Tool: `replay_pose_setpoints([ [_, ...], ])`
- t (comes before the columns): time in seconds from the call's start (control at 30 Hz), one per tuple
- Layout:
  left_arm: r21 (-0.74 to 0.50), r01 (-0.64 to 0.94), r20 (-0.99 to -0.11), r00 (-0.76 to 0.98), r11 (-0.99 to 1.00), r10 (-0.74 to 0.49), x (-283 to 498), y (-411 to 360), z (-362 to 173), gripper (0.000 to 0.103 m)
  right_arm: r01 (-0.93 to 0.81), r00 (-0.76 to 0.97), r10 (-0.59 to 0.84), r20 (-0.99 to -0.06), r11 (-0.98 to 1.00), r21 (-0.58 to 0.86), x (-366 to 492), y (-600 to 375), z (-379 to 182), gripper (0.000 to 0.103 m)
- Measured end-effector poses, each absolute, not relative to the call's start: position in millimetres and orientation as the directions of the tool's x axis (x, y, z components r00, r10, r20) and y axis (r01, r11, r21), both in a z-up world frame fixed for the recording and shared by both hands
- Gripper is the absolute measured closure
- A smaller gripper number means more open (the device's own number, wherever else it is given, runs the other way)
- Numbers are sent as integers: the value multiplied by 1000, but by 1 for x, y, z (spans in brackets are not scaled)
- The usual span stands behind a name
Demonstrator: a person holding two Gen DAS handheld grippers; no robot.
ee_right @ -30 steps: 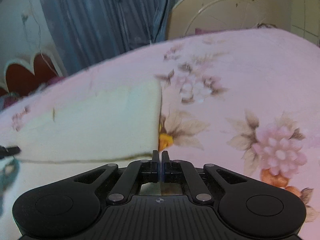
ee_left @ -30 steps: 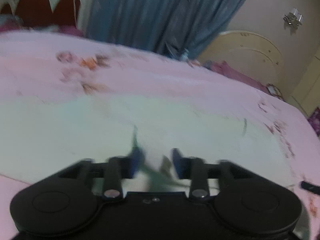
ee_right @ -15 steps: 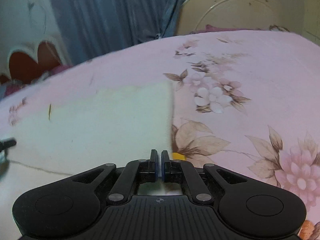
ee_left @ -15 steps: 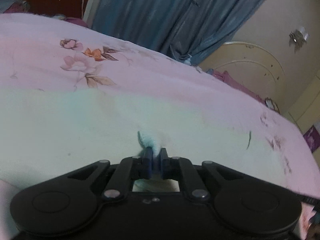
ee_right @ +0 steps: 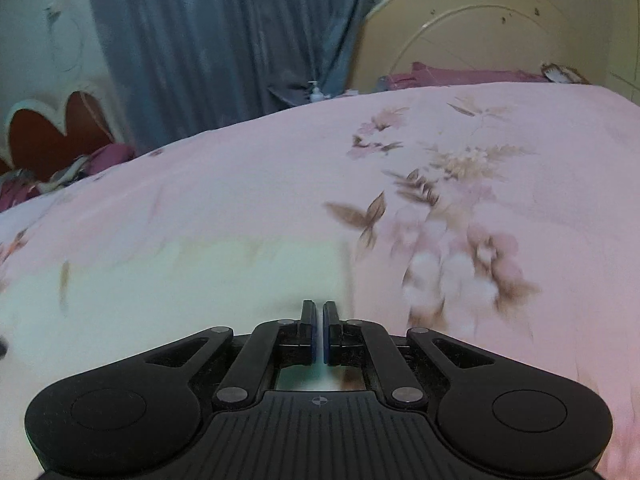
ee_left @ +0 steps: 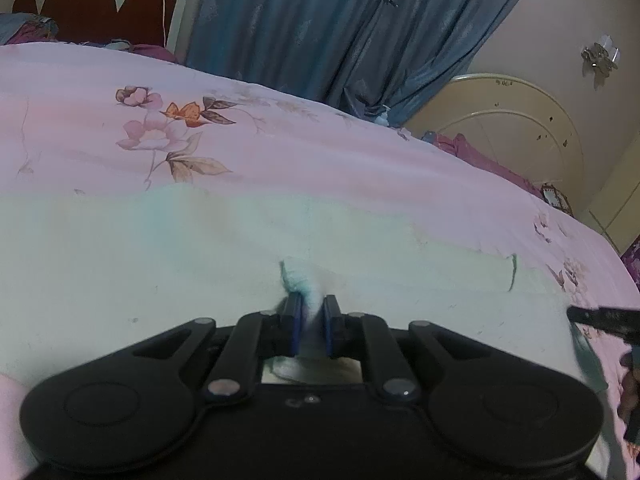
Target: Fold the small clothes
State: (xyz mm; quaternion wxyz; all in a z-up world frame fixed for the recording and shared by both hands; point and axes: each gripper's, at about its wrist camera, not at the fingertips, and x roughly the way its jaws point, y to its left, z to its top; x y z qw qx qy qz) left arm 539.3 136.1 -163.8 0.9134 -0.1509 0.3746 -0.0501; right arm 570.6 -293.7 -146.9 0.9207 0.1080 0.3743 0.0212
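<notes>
Nearest in the left wrist view, the left claw (ee_left: 311,322) is seen nearly closed, its jaws easing apart by a hair while a bunched tuft of the pale garment (ee_left: 200,248) is still pinched between the blue pads (ee_left: 294,320). The rest of that garment is spread flat on the bed (ee_left: 280,152), reaching from the claw outward to both sides, with a small green mark near its right edge. At the far right edge of this view a dark tip, taken to be part of the right claw, is glimpsed over the cloth. In the right wrist view, the right claw (ee_right: 319,330) is seen fully closed over the garment's right corner; whether cloth is pinched between its pads cannot be told. The garment's edge (ee_right: 344,268) is blurred just ahead of it. Beyond the garment, the pink floral bedsheet is stretched away to a blue curtain (ee_left: 320,28) and a cream headboard (ee_right: 480,28).
</notes>
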Motion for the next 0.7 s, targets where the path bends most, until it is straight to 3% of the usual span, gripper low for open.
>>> replay_pose_setpoints([
  [0.13, -317, -28, -669, 715, 948, -202, 537, 140, -161, 85, 21, 717, 116, -688, 982, 187, 576, -293, -144, 102],
  [0.23, -231, -44, -626, 771, 972, -114, 527, 131, -139, 75, -19, 743, 154, -652, 978, 209, 561, -287, -129, 102],
  [0.37, -243, 92, -623, 749, 966, -228, 539, 76, -130, 60, -193, 704, 304, -642, 951, 240, 556, -246, -125, 102],
  [0.47, -190, 169, -659, 709, 967, -253, 550, 36, -139, 58, -299, 660, 359, -660, 931, 208, 556, -211, -132, 102],
  [0.57, -155, 125, -686, 700, 980, -198, 556, 43, -150, 59, -299, 672, 327, -664, 941, 161, 560, -215, -137, 102],
  [0.7, -167, 72, -685, 709, 983, -169, 551, 80, -155, 64, -35, 727, 102, -679, 993, 112, 580, -282, -140, 102],
])
